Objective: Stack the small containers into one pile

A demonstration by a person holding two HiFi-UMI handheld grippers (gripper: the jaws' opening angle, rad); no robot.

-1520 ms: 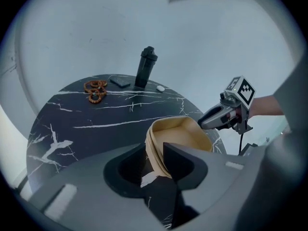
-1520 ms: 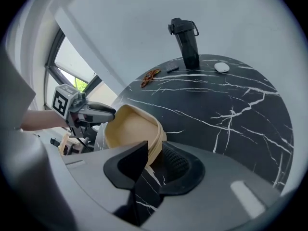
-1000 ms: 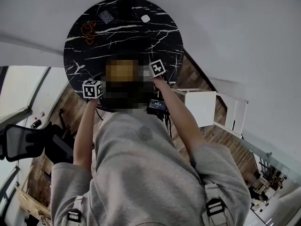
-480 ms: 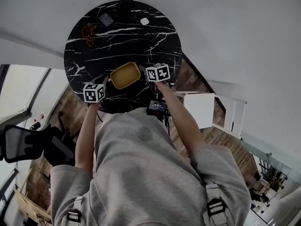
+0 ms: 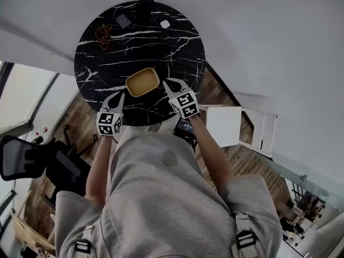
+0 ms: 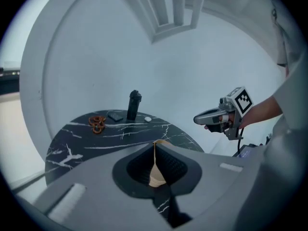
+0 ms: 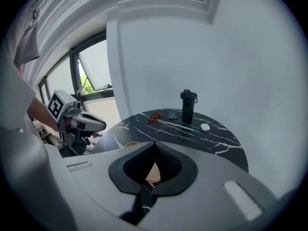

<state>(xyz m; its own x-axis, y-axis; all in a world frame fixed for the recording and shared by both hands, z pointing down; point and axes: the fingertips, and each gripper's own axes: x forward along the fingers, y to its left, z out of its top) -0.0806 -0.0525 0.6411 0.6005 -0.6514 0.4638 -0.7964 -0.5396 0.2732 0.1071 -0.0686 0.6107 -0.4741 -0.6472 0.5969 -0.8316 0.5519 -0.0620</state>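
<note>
Tan container [image 5: 142,83] is sitting on the black marble table [image 5: 161,47] beside white walls [image 5: 269,36]. The left gripper [image 5: 119,95], jaws just closing, and the right gripper [image 5: 172,84] are clenching nothing.

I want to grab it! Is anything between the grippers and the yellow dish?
Nothing visible. The yellow rectangular container sits alone near the edge of the round black marble table, ahead of the left gripper and right gripper; the black bottle stands at the far side.
</note>
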